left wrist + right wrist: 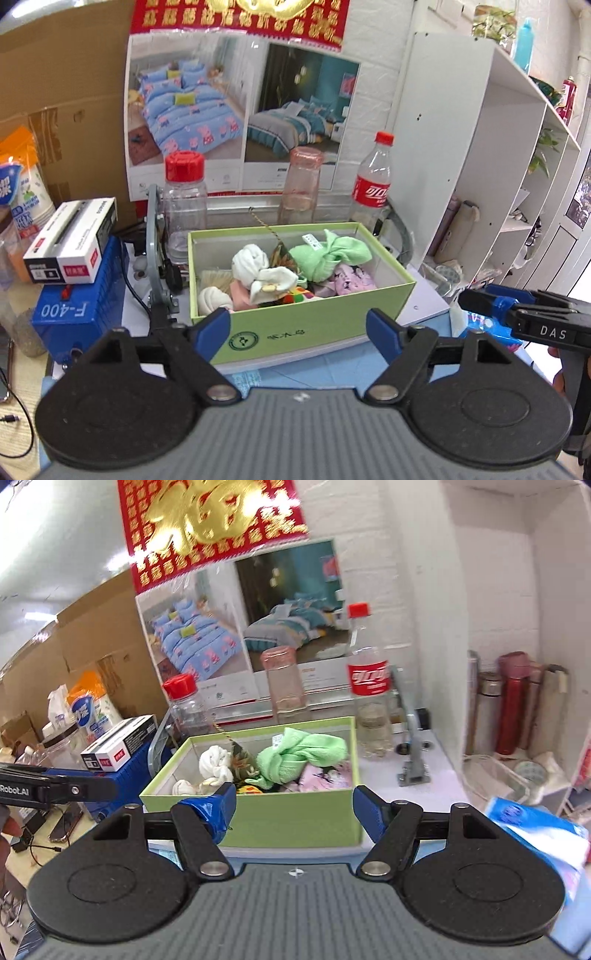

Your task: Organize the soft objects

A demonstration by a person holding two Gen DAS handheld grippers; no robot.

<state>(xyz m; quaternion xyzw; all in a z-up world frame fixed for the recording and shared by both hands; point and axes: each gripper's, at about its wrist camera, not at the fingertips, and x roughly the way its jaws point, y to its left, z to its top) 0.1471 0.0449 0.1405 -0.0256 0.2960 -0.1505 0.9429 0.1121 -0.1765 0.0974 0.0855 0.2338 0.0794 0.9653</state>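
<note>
A light green open box (317, 314) stands on the table and holds several soft things: a knotted green cloth (328, 254), a white knotted cloth (249, 260), a cream bundle (273, 282), a white ball (213, 298) and a pink printed cloth (351, 280). My left gripper (299, 326) is open and empty, just in front of the box's near wall. My right gripper (293, 808) is open and empty, also in front of the box (288, 819); the green cloth (299, 755) shows inside. Each gripper appears at the side of the other's view.
Behind the box stand a red-capped jar (184, 199), a pink glass bottle (301, 184) and a cola bottle (373, 184). A blue F-400 machine (77, 314) with a white carton (72, 240) on it is left. White shelves (498, 166) are right. A blue tissue pack (535, 834) lies right.
</note>
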